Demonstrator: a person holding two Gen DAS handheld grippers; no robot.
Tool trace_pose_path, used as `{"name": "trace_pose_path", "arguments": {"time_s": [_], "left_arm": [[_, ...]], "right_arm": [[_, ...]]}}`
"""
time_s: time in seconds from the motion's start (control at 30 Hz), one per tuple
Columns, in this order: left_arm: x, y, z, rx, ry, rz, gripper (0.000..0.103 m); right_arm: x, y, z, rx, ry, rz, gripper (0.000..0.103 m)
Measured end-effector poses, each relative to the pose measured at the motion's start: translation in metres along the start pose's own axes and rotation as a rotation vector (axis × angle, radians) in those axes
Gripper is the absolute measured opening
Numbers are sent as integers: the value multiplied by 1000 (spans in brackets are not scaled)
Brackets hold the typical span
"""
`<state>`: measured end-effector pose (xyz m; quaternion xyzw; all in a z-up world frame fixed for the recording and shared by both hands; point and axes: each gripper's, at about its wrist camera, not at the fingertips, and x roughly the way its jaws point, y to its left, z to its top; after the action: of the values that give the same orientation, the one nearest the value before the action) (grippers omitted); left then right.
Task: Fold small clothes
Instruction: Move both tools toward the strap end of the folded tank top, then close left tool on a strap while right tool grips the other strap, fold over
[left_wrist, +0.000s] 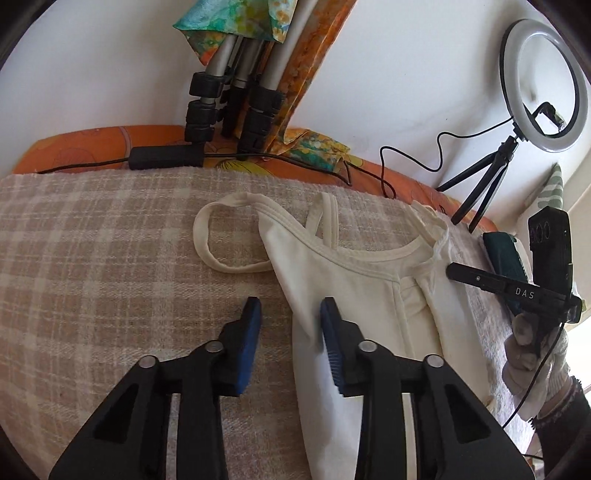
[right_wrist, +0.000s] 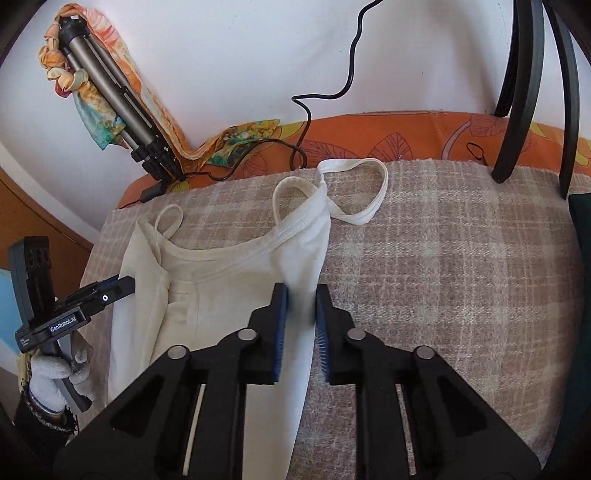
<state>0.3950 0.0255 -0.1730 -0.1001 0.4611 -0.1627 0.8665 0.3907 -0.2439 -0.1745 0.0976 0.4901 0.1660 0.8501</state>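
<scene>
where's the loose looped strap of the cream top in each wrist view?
Left wrist: looped strap sits left of centre on the plaid blanket, beyond the open left gripper.
Right wrist: looped strap sits upper centre-right, beyond the right gripper.
Shared landmark: silver tripod against the wall.

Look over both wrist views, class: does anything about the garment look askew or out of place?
Yes. The cream tank top lies rumpled on the checked blanket, not flat. One shoulder strap is twisted and flung out sideways in a loop, and the side by the left gripper is bunched into folds.
</scene>
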Motion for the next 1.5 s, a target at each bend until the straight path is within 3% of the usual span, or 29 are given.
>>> {"name": "trace_pose_path", "arguments": {"time_s": [0.03,0.17,0.27,0.33,0.4,0.47,0.5,0.53,0.57,0.6,0.7,0.87,1.1,1.3,1.5], "left_arm": [[2,1,2,12,-5,35,3],[0,11,4,-12,-13,-28,4],[2,18,8,-72,-12,-94,15],[3,24,12,-128,-24,-134,35],[7,27,19,-178,-36,-169,44],[14,25,25,-189,-26,-189,44],[16,22,28,-171,-29,-177,43],[18,19,30,-154,-26,-156,39],[21,18,32,-154,-20,-140,18],[25,20,32,-168,-1,-158,5],[21,26,31,-213,-22,-201,5],[-8,22,26,-203,-71,-250,4],[-59,1,13,-145,-121,-259,4],[-96,-22,-15,-79,-113,-258,4],[-128,-34,-73,-36,-84,-236,4]], "right_arm": [[1,1,0,-20,-6,-16,10],[1,1,2,-70,-11,-7,9],[2,-9,7,-27,0,51,16],[2,-16,11,11,-19,83,35],[5,-20,15,33,-16,109,39],[11,-20,19,40,-15,128,38],[13,-18,21,33,-15,125,37],[15,-16,23,25,-18,118,26],[18,-15,24,21,-8,120,14],[19,-14,25,21,-2,110,8],[12,-8,27,2,-25,116,7],[-22,-2,28,-8,-89,169,7],[-73,22,12,-53,-134,198,7],[-116,47,-29,-102,-122,194,7],[-150,65,-94,-155,-81,169,7]]}}
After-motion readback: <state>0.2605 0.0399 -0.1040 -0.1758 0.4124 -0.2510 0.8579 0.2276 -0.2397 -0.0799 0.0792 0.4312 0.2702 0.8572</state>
